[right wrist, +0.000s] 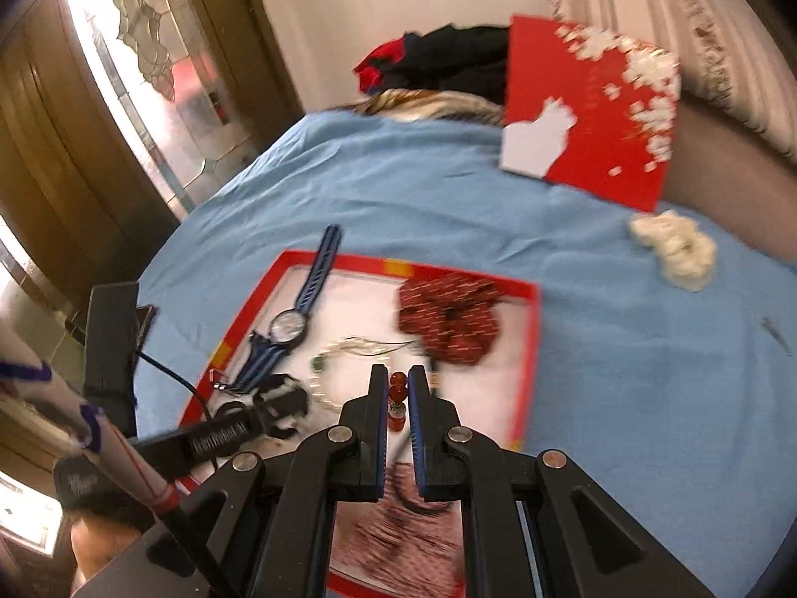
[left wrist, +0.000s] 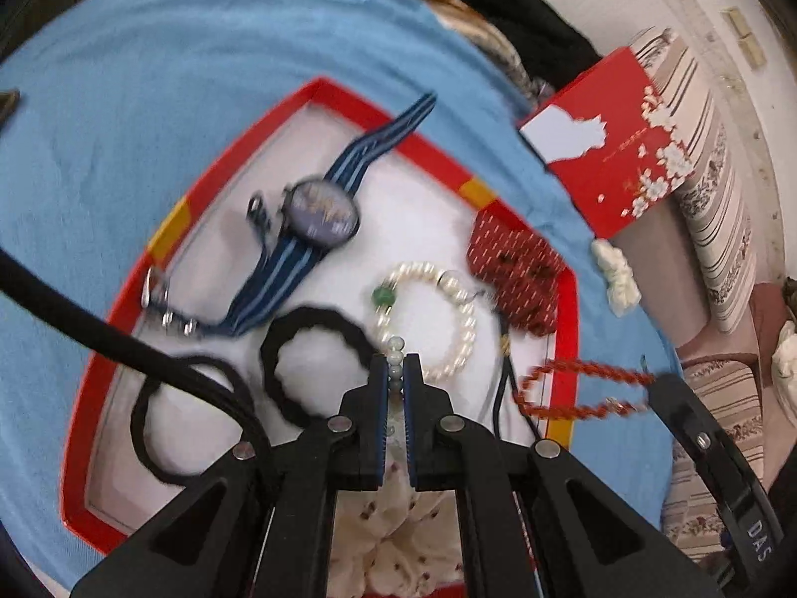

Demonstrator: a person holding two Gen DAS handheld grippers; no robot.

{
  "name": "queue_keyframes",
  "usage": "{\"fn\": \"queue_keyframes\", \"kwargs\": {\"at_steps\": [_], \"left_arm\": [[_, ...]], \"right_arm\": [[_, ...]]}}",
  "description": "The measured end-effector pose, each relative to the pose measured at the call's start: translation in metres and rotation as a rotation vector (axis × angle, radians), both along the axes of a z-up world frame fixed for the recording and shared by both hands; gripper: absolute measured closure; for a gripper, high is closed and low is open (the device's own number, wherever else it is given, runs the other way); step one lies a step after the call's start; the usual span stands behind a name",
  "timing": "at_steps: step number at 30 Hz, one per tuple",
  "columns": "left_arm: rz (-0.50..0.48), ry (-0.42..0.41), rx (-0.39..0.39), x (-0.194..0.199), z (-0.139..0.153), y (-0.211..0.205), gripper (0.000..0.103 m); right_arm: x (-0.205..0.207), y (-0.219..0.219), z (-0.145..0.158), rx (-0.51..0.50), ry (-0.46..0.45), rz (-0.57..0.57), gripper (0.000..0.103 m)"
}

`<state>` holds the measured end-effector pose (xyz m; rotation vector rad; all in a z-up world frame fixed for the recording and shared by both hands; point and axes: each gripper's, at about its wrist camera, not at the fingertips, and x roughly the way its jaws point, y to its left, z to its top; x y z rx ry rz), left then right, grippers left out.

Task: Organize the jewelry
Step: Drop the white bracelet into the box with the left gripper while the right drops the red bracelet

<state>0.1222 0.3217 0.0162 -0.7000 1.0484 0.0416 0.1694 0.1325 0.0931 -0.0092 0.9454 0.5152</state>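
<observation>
A red tray (left wrist: 348, 99) with a white lining lies on the blue cloth. In it are a blue-strapped watch (left wrist: 321, 212), two black hair ties (left wrist: 319, 364), a pearl bracelet (left wrist: 428, 319) with a green bead, and a red patterned scrunchie (left wrist: 518, 269). My left gripper (left wrist: 396, 369) hangs over the tray's near part, shut on a strand of pale green beads (left wrist: 395, 349). My right gripper (right wrist: 398, 383) is shut on a red bead bracelet (right wrist: 397, 391), which hangs as a loop (left wrist: 583, 388) over the tray's right rim.
The red lid (right wrist: 588, 114) with white blossoms leans against a striped cushion (left wrist: 717, 229) at the back right. A white scrunchie (right wrist: 672, 249) lies on the blue cloth (right wrist: 622, 373) beside the tray. Dark clothes (right wrist: 448, 60) are piled behind. A door (right wrist: 60, 139) stands at left.
</observation>
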Motion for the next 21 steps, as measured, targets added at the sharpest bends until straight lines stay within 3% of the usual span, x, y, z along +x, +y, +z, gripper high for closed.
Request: {"fn": "queue_keyframes", "kwargs": {"at_steps": [8,12,21], "left_arm": [[0.049,-0.048,-0.002,-0.014,0.011,0.014,0.097],[0.061,-0.095,0.048,-0.018,0.026,0.01,0.074],[0.122,-0.145,0.174,-0.025,0.047,0.012,0.064]], "right_arm": [[0.016,0.014,-0.044,0.015,0.139,-0.027,0.094],[0.026,0.012,-0.054,-0.023,0.148,-0.057,0.094],[0.049,0.03,-0.064,-0.095,0.155,-0.052,0.094]]}}
